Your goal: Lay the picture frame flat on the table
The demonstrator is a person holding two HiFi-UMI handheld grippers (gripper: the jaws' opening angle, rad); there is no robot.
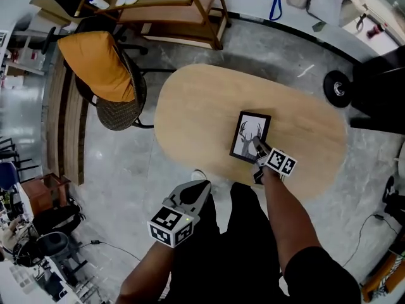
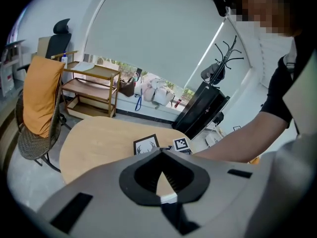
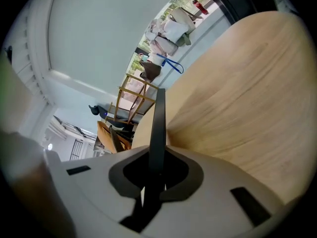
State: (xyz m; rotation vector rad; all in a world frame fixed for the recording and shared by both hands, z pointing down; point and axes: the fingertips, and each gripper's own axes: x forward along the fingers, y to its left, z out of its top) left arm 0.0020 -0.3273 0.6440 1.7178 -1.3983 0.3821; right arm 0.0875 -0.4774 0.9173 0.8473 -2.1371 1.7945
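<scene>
A black picture frame (image 1: 250,137) with a deer drawing is on the oval wooden table (image 1: 202,100), near its front edge. My right gripper (image 1: 259,152) is shut on the frame's near edge. In the right gripper view the frame (image 3: 157,128) shows edge-on as a thin dark bar between the jaws, running out over the table (image 3: 237,103). My left gripper (image 1: 197,192) hangs below the table edge over the person's lap, shut with nothing in it. The left gripper view looks past its closed jaws at the frame (image 2: 146,144) and the right gripper's marker cube (image 2: 181,144).
An office chair with an orange cloth (image 1: 101,65) stands left of the table. A wooden shelf unit (image 1: 171,8) is behind it. A black wheeled object (image 1: 373,87) sits at the right. Bags (image 2: 156,93) lie by the window.
</scene>
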